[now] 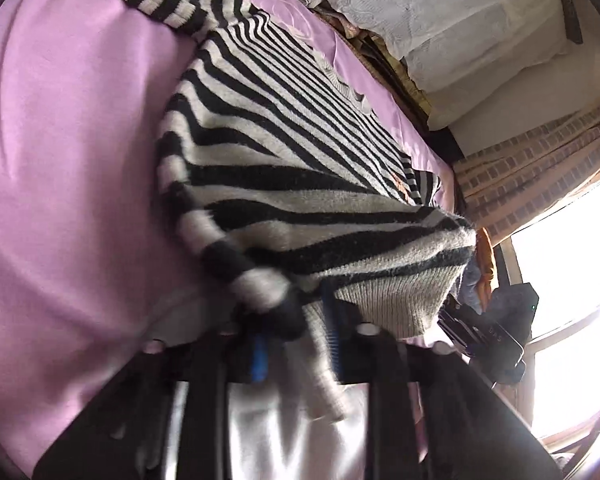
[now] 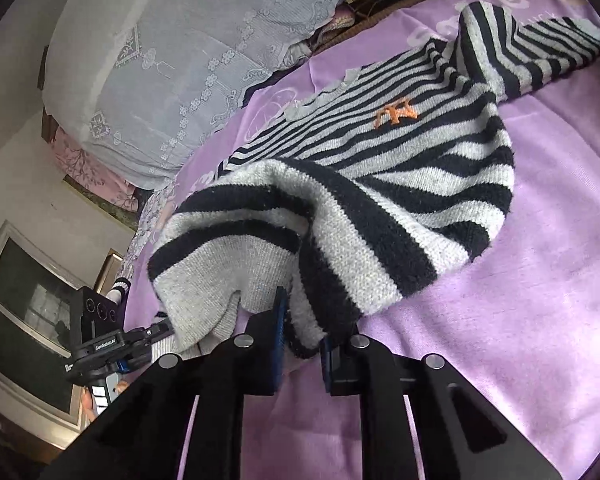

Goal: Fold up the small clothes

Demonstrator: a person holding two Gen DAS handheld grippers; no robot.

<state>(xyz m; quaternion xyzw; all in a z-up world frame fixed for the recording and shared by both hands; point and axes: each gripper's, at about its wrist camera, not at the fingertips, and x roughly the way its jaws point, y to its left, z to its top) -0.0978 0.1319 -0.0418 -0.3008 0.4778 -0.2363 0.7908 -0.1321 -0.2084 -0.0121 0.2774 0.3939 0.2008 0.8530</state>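
1. The left gripper (image 1: 296, 340) pinches the grey hem of the striped sweater (image 1: 284, 152), its pads pressed together on the knit and angled downward.
2. The sweater lies on the purple bedsheet (image 1: 68, 140), its near edge lifted between both tools; an orange logo (image 2: 396, 114) faces up.
3. The right gripper (image 2: 304, 344) clamps the hem's other corner, tilted downward.
4. A lace-covered pillow (image 2: 180, 48) sits beyond.

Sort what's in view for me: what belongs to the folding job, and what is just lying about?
Job:
striped sweater, hem lifted
left gripper, shut on the hem
right gripper, shut on the hem
purple sheet, the folding surface

Lying about:
lace-covered pillow
checked curtain
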